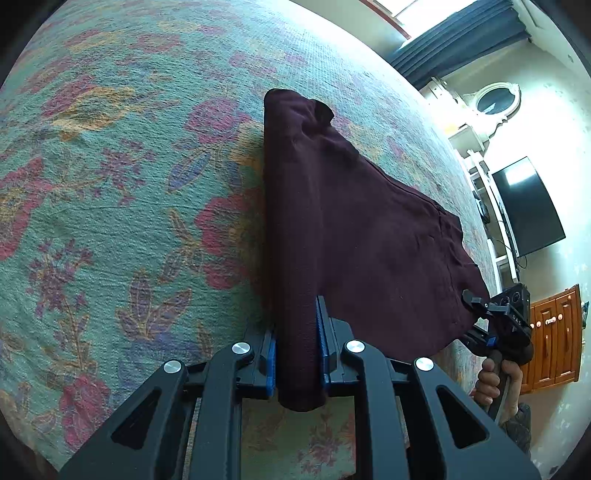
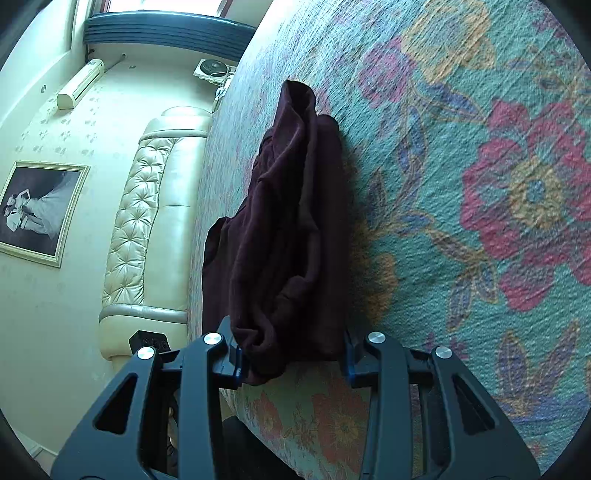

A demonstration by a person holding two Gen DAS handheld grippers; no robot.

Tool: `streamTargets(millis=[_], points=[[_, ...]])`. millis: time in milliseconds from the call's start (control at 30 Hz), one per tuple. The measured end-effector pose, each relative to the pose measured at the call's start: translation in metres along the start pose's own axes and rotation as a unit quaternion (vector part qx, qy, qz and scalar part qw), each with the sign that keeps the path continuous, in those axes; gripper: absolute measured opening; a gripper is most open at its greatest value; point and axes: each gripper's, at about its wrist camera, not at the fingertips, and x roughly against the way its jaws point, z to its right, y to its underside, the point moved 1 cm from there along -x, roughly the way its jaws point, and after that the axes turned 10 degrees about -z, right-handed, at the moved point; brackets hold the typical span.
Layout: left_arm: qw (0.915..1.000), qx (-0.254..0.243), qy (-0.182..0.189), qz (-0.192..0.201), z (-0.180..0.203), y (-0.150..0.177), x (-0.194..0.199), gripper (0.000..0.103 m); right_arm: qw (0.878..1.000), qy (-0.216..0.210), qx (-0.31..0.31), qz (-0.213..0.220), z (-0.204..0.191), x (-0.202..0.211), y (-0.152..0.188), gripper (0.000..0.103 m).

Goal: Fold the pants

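Both fingers' [image 1: 324, 339] tips hidden by pants [image 1: 369, 229], apparently clamped.

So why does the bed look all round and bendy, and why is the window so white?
In the left wrist view the fisheye lens bulges the flowery bedspread like a ball, and the window glares white. In the right wrist view the bed edge curves too, and the dark pants cast a shadow to their right.
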Motion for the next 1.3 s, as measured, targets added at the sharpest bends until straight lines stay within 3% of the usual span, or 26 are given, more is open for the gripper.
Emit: streamTargets(millis=[467,667,800,900,967,1000,1033,1100,1300], points=[[0.9999,-0.004,0.01,-0.009,-0.004,-0.009,-0.007,0.019,1.0,0.003,-0.002,0.002,0.01,0.003,0.019,0.04],[0.9997,0.007,0.022,-0.005,-0.009,-0.013,-0.017,0.038,1.0,-0.005,-0.002,0.008,0.016,0.005,0.021,0.049],[0.9984,0.017,0.053,0.001,-0.006,-0.011,-0.022,0.058,1.0,-0.007,0.0,0.013,0.013,0.004,0.022,0.054],[0.9988,0.012,0.048,0.006,0.002,-0.012,-0.027,0.059,1.0,-0.009,-0.001,0.016,0.01,0.002,0.021,0.056],[0.9987,0.012,0.049,0.009,0.005,-0.013,-0.031,0.059,1.0,-0.008,-0.002,0.018,0.009,0.001,0.021,0.056],[0.9987,0.012,0.048,0.011,0.005,-0.013,-0.032,0.053,1.0,-0.005,-0.001,0.019,0.008,0.001,0.021,0.052],[0.999,0.015,0.04,0.012,0.005,-0.014,-0.033,0.04,1.0,0.001,-0.001,0.019,0.007,-0.001,0.021,0.048],[0.9991,0.02,0.037,0.009,0.003,-0.011,-0.035,0.024,1.0,0.003,-0.002,0.017,0.008,-0.001,0.021,0.04],[0.9997,0.007,0.005,0.021,0.012,-0.002,-0.029,0.018,1.0,0.005,-0.001,0.021,0.001,0.003,0.026,0.037]])
